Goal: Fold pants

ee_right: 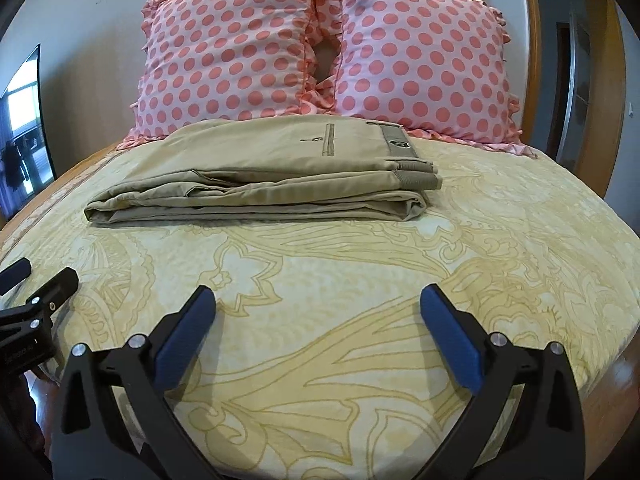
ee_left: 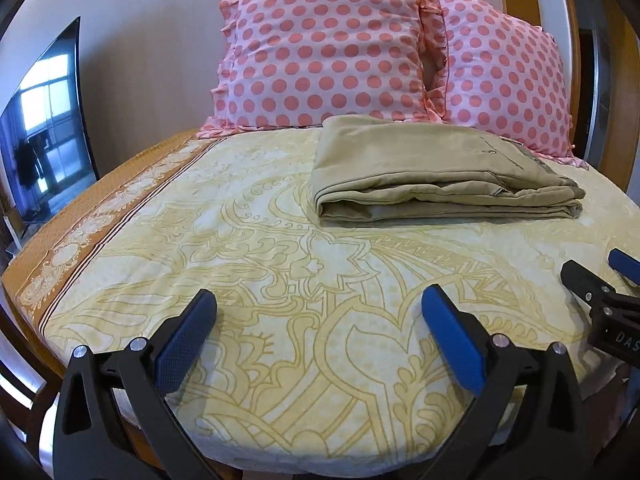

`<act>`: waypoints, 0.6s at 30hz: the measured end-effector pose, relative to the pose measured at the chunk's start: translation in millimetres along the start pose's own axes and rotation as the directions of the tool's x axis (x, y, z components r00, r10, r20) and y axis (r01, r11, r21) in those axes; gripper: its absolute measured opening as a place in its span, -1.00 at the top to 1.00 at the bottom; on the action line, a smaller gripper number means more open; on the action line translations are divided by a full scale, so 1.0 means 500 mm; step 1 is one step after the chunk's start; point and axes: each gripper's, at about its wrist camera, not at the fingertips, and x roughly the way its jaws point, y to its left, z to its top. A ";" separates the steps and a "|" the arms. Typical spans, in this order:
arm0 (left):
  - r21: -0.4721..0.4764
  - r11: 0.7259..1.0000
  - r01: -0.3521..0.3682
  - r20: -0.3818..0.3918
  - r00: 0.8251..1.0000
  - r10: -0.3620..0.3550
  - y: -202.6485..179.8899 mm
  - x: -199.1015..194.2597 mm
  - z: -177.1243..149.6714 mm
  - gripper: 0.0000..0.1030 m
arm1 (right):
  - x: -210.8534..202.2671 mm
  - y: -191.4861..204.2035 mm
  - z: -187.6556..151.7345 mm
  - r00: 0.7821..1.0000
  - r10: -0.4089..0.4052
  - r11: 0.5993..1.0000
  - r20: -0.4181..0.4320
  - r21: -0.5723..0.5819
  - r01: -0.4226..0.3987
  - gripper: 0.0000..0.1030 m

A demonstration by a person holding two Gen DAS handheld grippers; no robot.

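Note:
Khaki pants (ee_left: 436, 168) lie folded into a flat rectangular stack on the bed, near the pillows; they also show in the right wrist view (ee_right: 260, 172), waistband and back pocket on top at the right. My left gripper (ee_left: 318, 304) is open and empty, hovering over the near part of the bed, well short of the pants. My right gripper (ee_right: 318, 304) is open and empty too, also short of the pants. The right gripper shows at the right edge of the left wrist view (ee_left: 600, 276); the left gripper shows at the left edge of the right wrist view (ee_right: 36, 280).
The bed has a yellow patterned sheet (ee_left: 280, 280) with an orange border (ee_left: 80, 232). Two pink polka-dot pillows (ee_left: 328, 52) (ee_left: 504, 76) stand against the wall behind the pants. A dark TV screen (ee_left: 44, 128) stands at the left. A wooden door frame (ee_right: 536, 40) is at the right.

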 end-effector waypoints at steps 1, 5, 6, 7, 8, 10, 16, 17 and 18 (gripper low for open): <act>0.000 1.000 0.000 0.001 1.000 0.000 0.000 0.000 -0.001 -0.97 | 0.000 0.000 0.001 1.000 -0.001 1.000 0.000 0.000 0.001 -0.97; 0.001 1.000 0.001 0.006 1.000 -0.001 -0.001 -0.001 -0.001 -0.97 | 0.000 -0.001 0.001 1.000 0.001 1.000 0.002 -0.001 -0.001 -0.97; 0.001 1.000 0.002 0.006 1.000 -0.002 -0.002 0.000 -0.001 -0.97 | 0.000 -0.001 0.001 1.000 0.001 1.000 0.002 -0.001 -0.001 -0.97; 0.001 1.000 0.002 0.006 1.000 -0.002 -0.002 0.000 -0.001 -0.97 | 0.000 -0.001 0.001 1.000 0.001 1.000 0.002 -0.001 -0.001 -0.97; 0.001 1.000 0.001 0.006 1.000 -0.001 -0.002 0.000 -0.001 -0.97 | 0.000 -0.002 0.001 1.000 0.001 1.000 0.003 -0.001 -0.001 -0.97; 0.001 1.000 0.001 0.006 1.000 -0.001 -0.002 -0.001 -0.001 -0.97 | 0.000 -0.002 0.002 1.000 0.002 1.000 0.003 -0.002 -0.002 -0.97; 0.000 1.000 0.001 0.007 1.000 -0.001 -0.002 0.000 -0.001 -0.97 | 0.001 -0.003 0.002 1.000 0.003 1.000 0.004 -0.002 -0.003 -0.97; 0.000 1.000 0.002 0.008 1.000 -0.002 -0.002 -0.001 -0.001 -0.97 | 0.001 -0.004 0.002 1.000 0.003 1.000 0.004 -0.003 -0.003 -0.97; 0.001 1.000 0.003 0.010 1.000 -0.003 -0.002 -0.001 -0.001 -0.97 | 0.001 -0.003 0.001 1.000 0.003 1.000 0.004 -0.003 -0.003 -0.97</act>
